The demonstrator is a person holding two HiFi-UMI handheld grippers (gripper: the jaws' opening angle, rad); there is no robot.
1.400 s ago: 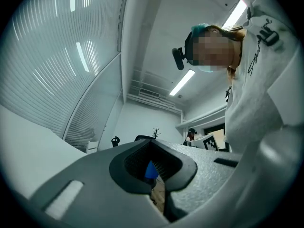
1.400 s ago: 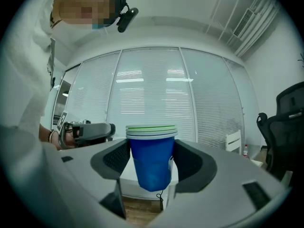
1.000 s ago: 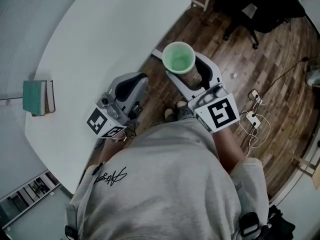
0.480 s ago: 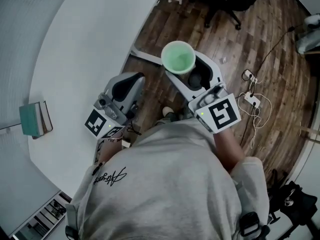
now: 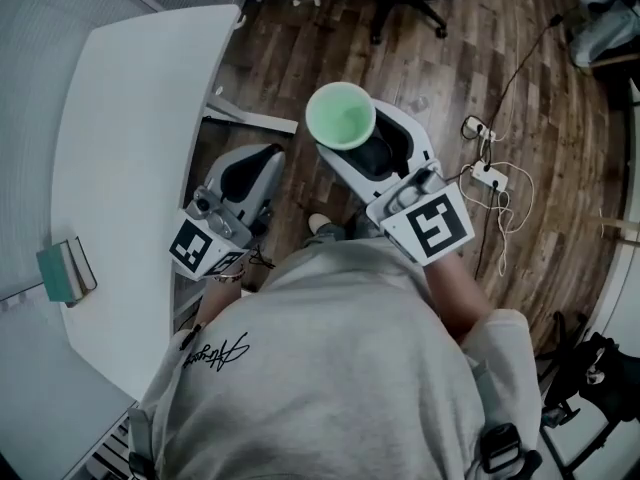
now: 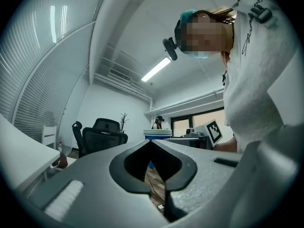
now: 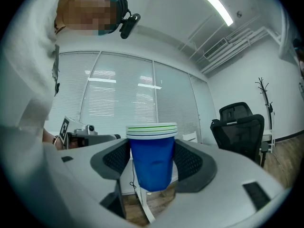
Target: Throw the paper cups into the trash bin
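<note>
One stack of nested blue paper cups (image 7: 152, 161), green inside, stands upright in the right tool (image 7: 152, 151), whose two jaws are closed against the stack's sides. The rims sit too tight to count. The left tool (image 6: 151, 144), near it, has its jaws pressed together on nothing. Both hang over wood floor (image 5: 520, 88). One white counter (image 5: 120, 148) lies left of the left tool, one power strip (image 5: 489, 176) right of the right tool, and one black office chair (image 7: 240, 125) ahead of it.

A nested stack of paper cups (image 7: 152, 163), blue outside, green inside, with white rims, stands upright, pinched between the right gripper's (image 5: 362, 140) jaws.
</note>
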